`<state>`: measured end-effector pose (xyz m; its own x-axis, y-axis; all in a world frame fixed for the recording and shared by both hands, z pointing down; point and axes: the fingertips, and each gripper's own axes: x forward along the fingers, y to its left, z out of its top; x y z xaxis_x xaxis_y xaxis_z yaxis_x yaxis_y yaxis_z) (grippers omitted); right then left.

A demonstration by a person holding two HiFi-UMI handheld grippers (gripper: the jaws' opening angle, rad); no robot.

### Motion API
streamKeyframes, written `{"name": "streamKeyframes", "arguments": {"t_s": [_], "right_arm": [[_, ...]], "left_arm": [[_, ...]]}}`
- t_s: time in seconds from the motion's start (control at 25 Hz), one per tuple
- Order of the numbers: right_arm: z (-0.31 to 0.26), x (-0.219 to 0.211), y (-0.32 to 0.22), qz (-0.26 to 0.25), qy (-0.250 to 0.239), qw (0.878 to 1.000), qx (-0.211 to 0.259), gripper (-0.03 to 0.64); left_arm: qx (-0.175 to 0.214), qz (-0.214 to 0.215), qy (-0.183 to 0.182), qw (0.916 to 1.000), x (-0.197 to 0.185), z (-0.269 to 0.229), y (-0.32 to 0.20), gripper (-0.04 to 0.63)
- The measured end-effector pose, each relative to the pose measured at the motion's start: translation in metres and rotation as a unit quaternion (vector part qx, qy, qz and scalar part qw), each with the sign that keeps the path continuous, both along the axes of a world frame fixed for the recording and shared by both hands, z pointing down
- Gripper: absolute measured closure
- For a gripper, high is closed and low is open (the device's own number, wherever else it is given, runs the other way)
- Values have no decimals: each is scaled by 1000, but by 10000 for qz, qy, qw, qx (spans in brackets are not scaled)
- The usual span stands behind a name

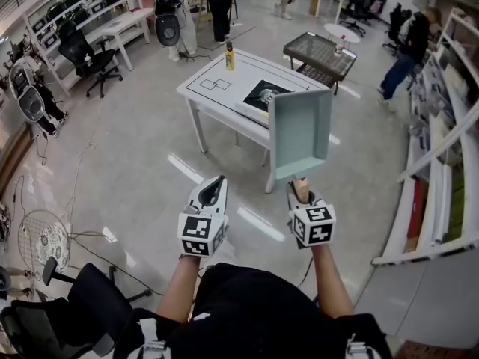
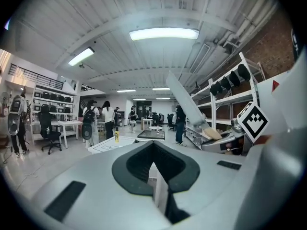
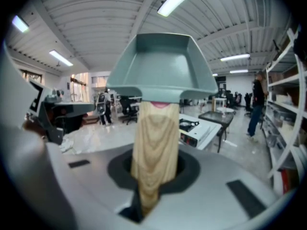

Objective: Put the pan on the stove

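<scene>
The pan point(image 1: 301, 133) is pale teal with a light wooden handle point(image 3: 154, 147), the counter point(image 1: 196, 88) white with black outlines, the bottle point(image 1: 230, 57) yellow.

The square teal metal pan point(image 1: 301, 132) stands upright above the right gripper point(image 1: 300, 189), right of the left gripper point(image 1: 212, 188). Behind it stands the white rectangular table point(image 1: 224, 99), which bears the black flat stove point(image 1: 263, 94) at its near right and a small yellow bottle point(image 1: 230, 57) at its far edge.
</scene>
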<state>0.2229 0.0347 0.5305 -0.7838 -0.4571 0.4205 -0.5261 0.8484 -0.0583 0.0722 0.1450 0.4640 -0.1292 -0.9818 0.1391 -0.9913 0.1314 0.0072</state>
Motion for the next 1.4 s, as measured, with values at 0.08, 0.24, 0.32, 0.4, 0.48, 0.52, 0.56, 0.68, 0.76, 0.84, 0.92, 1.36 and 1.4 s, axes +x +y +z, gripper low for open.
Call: {"name": "streamKeyframes", "arguments": {"t_s": [0.08,0.24,0.32,0.4,0.48,0.52,0.56,0.68,0.76,0.84,0.92,1.36,1.4], "right_arm": [[-3,-22,-15,22,8,10000,-17,561],[-7,-67,-41,120,-10,9998,-131,561],[-9,-91,-53,166,-11,9997,-184,561],[-11,-114,-65,203,-21,9995,-222,561],[-12,-136,-75,234,-39,9994,-234,561],[-13,-147,-81,252,-36,9994,-228,561],[-13,-157,-86,272,-22,9994,-215,561],[-12,-184,-100,334,39,9993,-145,561],[-11,-198,-108,393,51,9992,-105,561],[-11,-209,-113,449,46,9989,-107,561],[-9,-216,-116,489,67,9987,-130,561],[5,-220,-157,732,147,9968,-279,561],[6,-220,-163,754,138,9966,-293,561]], "left_arm": [[6,29,7,10000,-21,-5,-17,571],[14,98,49,9999,-69,-16,-45,571],[23,106,67,9999,-95,-22,-56,571],[30,102,88,9999,-121,-25,-65,571],[26,118,99,9999,-145,-25,-75,571],[24,135,106,9998,-156,-24,-80,571],[24,157,115,9998,-167,-23,-86,571],[37,233,148,9996,-195,-19,-101,571],[38,306,179,9994,-209,-16,-109,571],[-1,375,217,9991,-220,-10,-117,571],[-39,419,264,9988,-227,-5,-123,571],[-143,732,357,9966,-231,5,-176,571],[-141,750,391,9963,-230,6,-184,571]]}}
